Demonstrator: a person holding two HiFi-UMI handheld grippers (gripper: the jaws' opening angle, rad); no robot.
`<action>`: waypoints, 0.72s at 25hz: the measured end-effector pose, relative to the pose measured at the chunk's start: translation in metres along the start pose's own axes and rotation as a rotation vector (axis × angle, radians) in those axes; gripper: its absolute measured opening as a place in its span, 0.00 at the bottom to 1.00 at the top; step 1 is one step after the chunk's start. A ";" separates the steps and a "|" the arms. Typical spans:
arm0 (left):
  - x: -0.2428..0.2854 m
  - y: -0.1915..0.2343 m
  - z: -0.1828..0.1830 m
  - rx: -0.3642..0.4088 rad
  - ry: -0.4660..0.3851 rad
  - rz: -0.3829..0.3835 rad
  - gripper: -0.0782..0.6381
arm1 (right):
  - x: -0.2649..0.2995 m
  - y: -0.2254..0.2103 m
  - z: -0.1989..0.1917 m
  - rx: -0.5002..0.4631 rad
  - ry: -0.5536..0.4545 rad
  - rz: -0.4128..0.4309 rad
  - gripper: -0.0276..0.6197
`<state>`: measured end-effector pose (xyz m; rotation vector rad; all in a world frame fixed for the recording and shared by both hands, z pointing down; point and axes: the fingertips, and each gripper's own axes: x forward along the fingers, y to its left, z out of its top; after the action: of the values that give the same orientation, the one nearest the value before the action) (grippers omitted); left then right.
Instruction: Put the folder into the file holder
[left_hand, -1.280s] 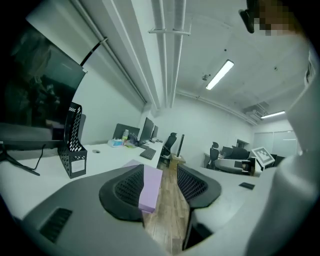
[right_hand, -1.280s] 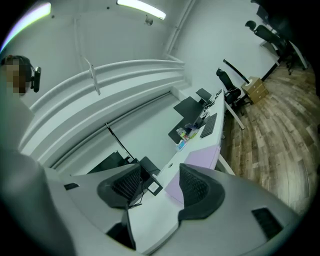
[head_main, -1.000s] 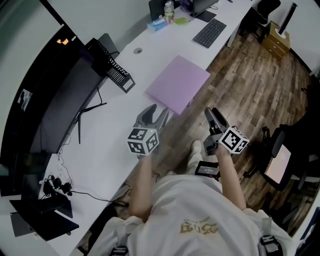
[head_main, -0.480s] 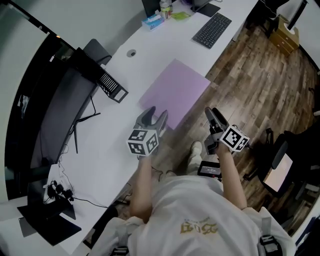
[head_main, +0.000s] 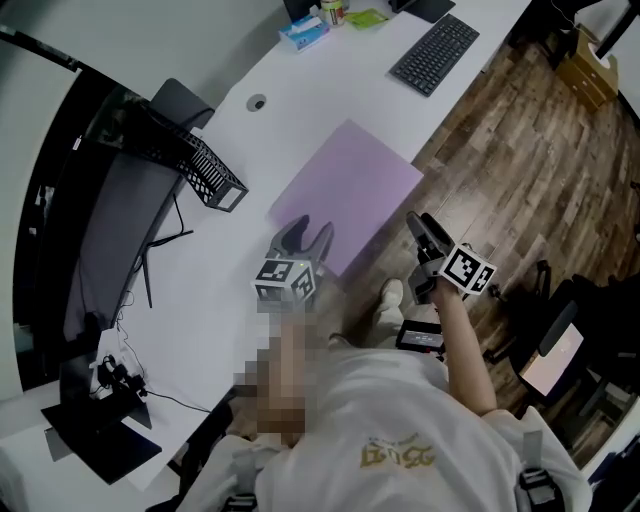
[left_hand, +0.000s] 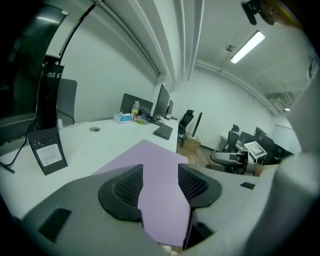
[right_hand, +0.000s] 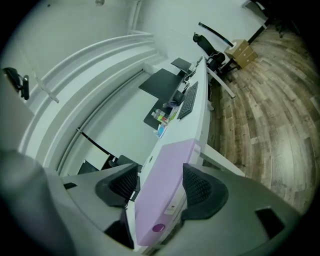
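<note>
At the far left a curved monitor (head_main: 110, 230) stands along the back of the white desk (head_main: 210, 300). Just beside it is the black mesh file holder (head_main: 195, 165), upright with its open top free, so it looks ready to take a document from above. On its front is a white label plate (left_hand: 47, 156), and the print on it is too small to read.

The lilac folder (head_main: 350, 190) lies flat to the right of the holder and well apart from it. It sits by the near edge of the desk, with one side at or just over the lip. That spot probably gives a jaw room to slip underneath.

The left gripper (head_main: 306, 233) hangs over the folder's near corner. Its jaws are spread wide with nothing clamped, and the lilac cover shows through the gap below them. This looks like lining up for a pick rather than a grasp.

The right gripper (head_main: 425, 232) is off the desk, over the wooden floor, and points at the folder's free side. Its jaws are opening. The folder's edge shows in the gap between them but lies ahead, apart from the pads, so the gripper is empty. From this side it could pinch the overhanging edge.

On that edge are a small white tag (right_hand: 170, 208), unreadable, and a dark purple round stud (right_hand: 158, 228). The gold print on the person's shirt cannot be made out. The marker cubes carry only black-and-white squares.
</note>
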<state>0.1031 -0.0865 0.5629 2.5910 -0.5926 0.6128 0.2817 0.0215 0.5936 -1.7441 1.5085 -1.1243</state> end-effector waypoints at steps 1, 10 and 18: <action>0.004 0.000 -0.001 -0.003 0.007 0.004 0.44 | 0.005 -0.003 0.001 0.002 0.014 0.008 0.47; 0.035 0.003 -0.020 0.008 0.093 0.046 0.44 | 0.035 -0.038 -0.002 0.075 0.122 0.035 0.49; 0.058 -0.001 -0.040 0.110 0.225 0.068 0.45 | 0.054 -0.060 -0.018 0.150 0.204 0.042 0.50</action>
<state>0.1380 -0.0841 0.6235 2.5621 -0.5893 0.9686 0.2963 -0.0173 0.6652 -1.5287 1.5271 -1.3910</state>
